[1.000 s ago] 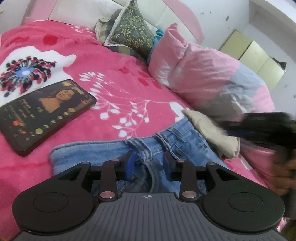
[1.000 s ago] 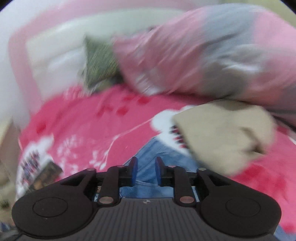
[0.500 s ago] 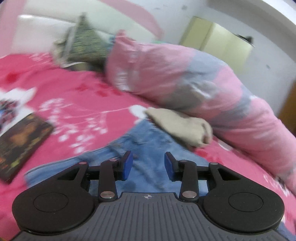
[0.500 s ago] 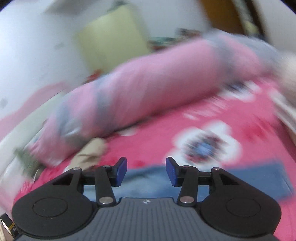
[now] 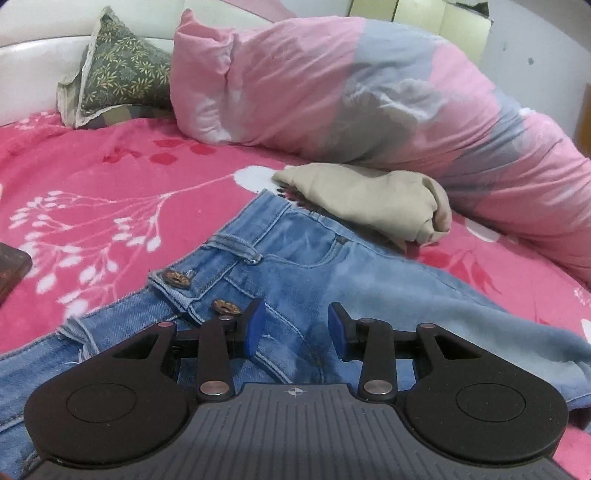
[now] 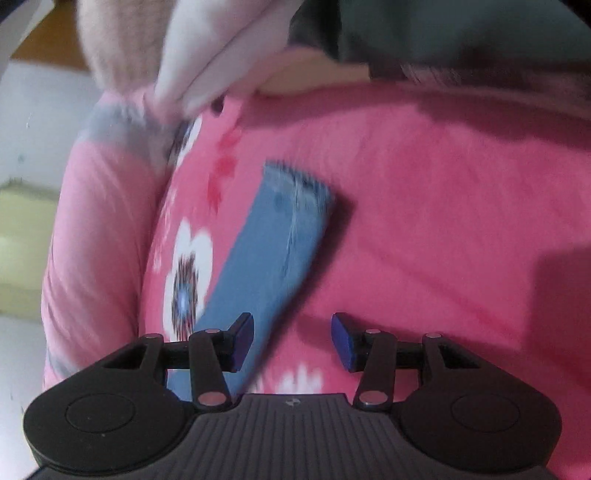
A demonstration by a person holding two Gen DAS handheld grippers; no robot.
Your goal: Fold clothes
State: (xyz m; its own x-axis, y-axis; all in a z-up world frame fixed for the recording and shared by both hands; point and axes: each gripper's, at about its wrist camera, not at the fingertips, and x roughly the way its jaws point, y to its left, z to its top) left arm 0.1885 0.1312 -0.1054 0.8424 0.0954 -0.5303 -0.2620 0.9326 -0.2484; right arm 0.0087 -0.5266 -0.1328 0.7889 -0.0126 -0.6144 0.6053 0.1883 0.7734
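Light blue jeans (image 5: 314, 266) lie spread on the pink flowered bedspread (image 5: 110, 177), waistband and two brown buttons toward the left. My left gripper (image 5: 295, 325) hovers just above the fly area, open, its blue pads apart with nothing pinched. A folded beige garment (image 5: 369, 206) rests against the far side of the waistband. In the blurred right wrist view one jeans leg (image 6: 266, 258) runs away to its frayed hem (image 6: 295, 177). My right gripper (image 6: 293, 336) is open over it, the leg passing under the left finger.
A big pink and grey duvet (image 5: 369, 92) lies along the far side, with a green patterned pillow (image 5: 122, 70) at the headboard. A phone's corner (image 5: 11, 269) shows at the left edge. Pale clothes (image 6: 192, 55) and a dark garment (image 6: 461, 33) lie beyond the hem.
The left gripper slid right along the waistband, leaving the phone at the edge. The right gripper swung from the beige garment to the leg end, rolling over, its jaws wider.
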